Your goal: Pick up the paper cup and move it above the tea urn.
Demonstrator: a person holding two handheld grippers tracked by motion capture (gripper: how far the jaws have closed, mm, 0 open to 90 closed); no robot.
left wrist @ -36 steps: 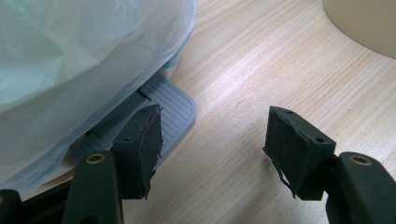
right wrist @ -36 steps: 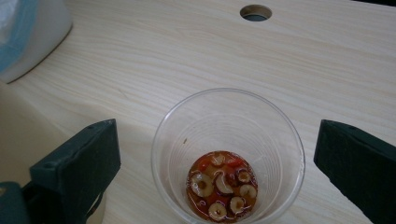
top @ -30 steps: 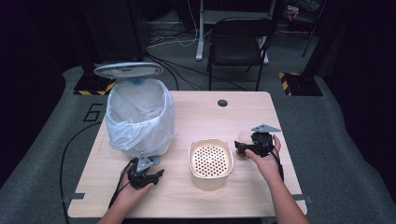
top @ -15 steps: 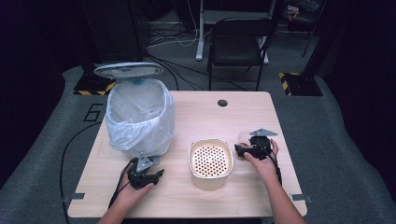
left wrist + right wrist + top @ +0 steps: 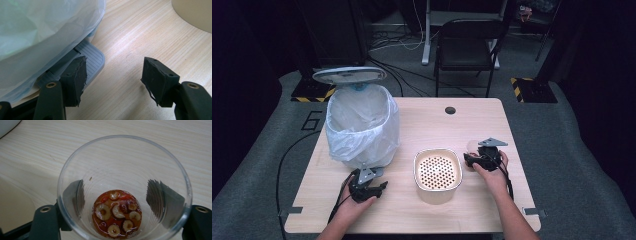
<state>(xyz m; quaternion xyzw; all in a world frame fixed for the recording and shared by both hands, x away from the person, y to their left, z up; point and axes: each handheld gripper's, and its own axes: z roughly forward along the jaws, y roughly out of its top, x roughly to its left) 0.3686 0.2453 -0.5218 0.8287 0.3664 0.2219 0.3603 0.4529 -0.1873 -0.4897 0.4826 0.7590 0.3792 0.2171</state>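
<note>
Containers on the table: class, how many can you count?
3: the lined bin at the left, the perforated beige basket in the middle, the clear cup between the right gripper's jaws.

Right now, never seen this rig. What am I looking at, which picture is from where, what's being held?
There is no robot arm here. A person at a wooden table holds one hand-held gripper in each hand, each with two black jaws.

The wide picture comes from a fixed camera above the person, looking forward and down. The left hand-held gripper is at the left, the right hand-held gripper at the right. The other two pictures come from cameras riding on the grippers.

On the table stand a pedal bin lined with a plastic bag, its lid up, and a cream perforated basket.

The left hand-held gripper is open and empty, its jaws next to the bin's grey pedal.

The right one has its jaws around a clear plastic cup holding a reddish liquid with sliced pieces at the bottom.
</note>
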